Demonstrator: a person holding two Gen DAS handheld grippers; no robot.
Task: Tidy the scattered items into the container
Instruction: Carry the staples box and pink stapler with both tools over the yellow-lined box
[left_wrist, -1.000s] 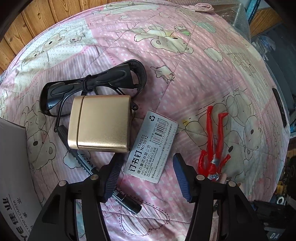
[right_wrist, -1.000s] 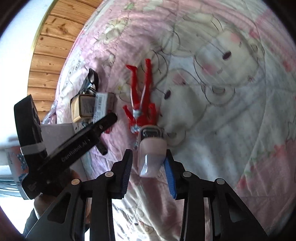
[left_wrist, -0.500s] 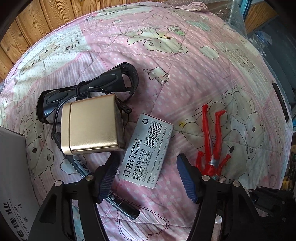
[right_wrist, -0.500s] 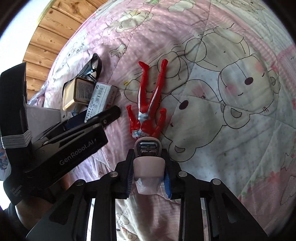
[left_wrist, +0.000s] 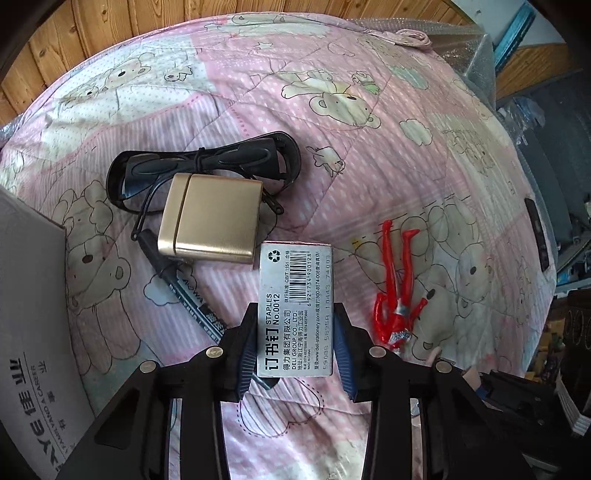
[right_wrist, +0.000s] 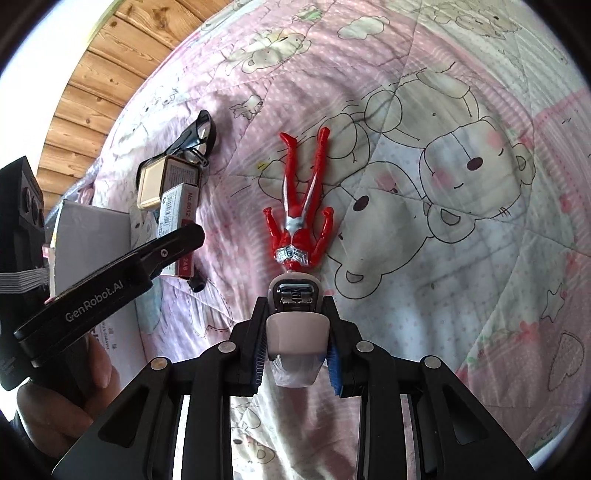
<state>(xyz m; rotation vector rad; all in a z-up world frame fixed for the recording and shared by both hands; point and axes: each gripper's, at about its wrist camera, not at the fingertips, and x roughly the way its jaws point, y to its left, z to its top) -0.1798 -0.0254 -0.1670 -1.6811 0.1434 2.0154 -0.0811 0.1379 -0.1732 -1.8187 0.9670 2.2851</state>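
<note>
My left gripper (left_wrist: 295, 349) is shut on a grey staples box (left_wrist: 295, 306), holding its near end just above the pink quilt. Behind it lie a gold case (left_wrist: 210, 218), black glasses (left_wrist: 199, 166) and a black marker (left_wrist: 184, 284). A red toy figure (left_wrist: 397, 291) lies to the right. In the right wrist view my right gripper (right_wrist: 297, 354) is shut on a pale pink razor (right_wrist: 297, 325), its head pointing at the red toy figure (right_wrist: 299, 206). The grey cardboard box (left_wrist: 33, 332) stands at the left; the same cardboard box (right_wrist: 92, 236) shows behind the left gripper's finger.
The pink bear-print quilt (left_wrist: 332, 110) covers the whole surface. A wooden wall (left_wrist: 110, 33) runs behind it. A dark flat device (left_wrist: 537, 232) lies at the quilt's right edge. A hand (right_wrist: 66, 398) holds the left gripper.
The left gripper has closed from open onto the staples box, which turned to lie along its fingers. The right gripper closed on the razor and lifted it nearer the toy figure's head.
</note>
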